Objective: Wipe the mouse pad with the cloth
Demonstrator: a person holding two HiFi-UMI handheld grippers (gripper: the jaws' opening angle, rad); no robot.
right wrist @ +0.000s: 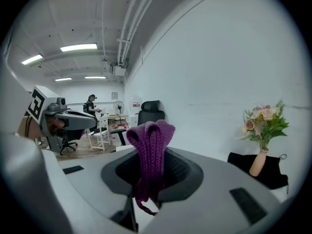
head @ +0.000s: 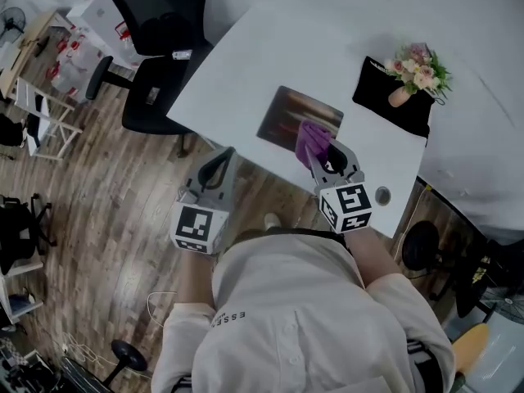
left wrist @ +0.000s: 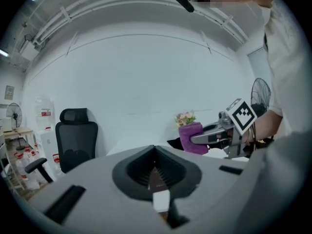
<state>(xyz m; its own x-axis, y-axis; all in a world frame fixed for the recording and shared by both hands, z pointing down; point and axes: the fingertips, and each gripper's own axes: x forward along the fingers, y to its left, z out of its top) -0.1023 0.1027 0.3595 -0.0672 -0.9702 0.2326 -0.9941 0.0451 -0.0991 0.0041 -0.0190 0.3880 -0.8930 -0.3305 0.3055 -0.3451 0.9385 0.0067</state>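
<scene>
**Purple cloth pinched over the mouse pad's near corner**

The mouse pad (head: 291, 115), dark with a blurred reddish print, lies flat on the white tabletop (head: 246, 64). The right claw (head: 321, 151) reaches in from the person's side of the pad and is clamped on the purple knitted cloth (head: 309, 137). The cloth sits bunched over the pad's near right corner (whether it actually presses on the pad, I cannot tell). In the right gripper view the folded cloth (right wrist: 150, 147) stands up between the two jaws of that claw (right wrist: 148, 172), with a loose end hanging below them.

The left claw (head: 219, 164) is held to the near left of the pad, apart from it, and in the head view it shows against the wooden floor (head: 106, 187) off the tabletop's edge. Its own view shows the jaws of that claw (left wrist: 155, 165) pressed together with nothing between them. The same view shows the right claw (left wrist: 214, 135) and the cloth (left wrist: 192, 138) off to one side.

Beyond the pad to the right, well apart from it, a vase of flowers (head: 413, 70) stands on a black pouch (head: 391, 98). A black office chair (head: 160, 35) stands beyond the pad's far left, off the tabletop.
</scene>
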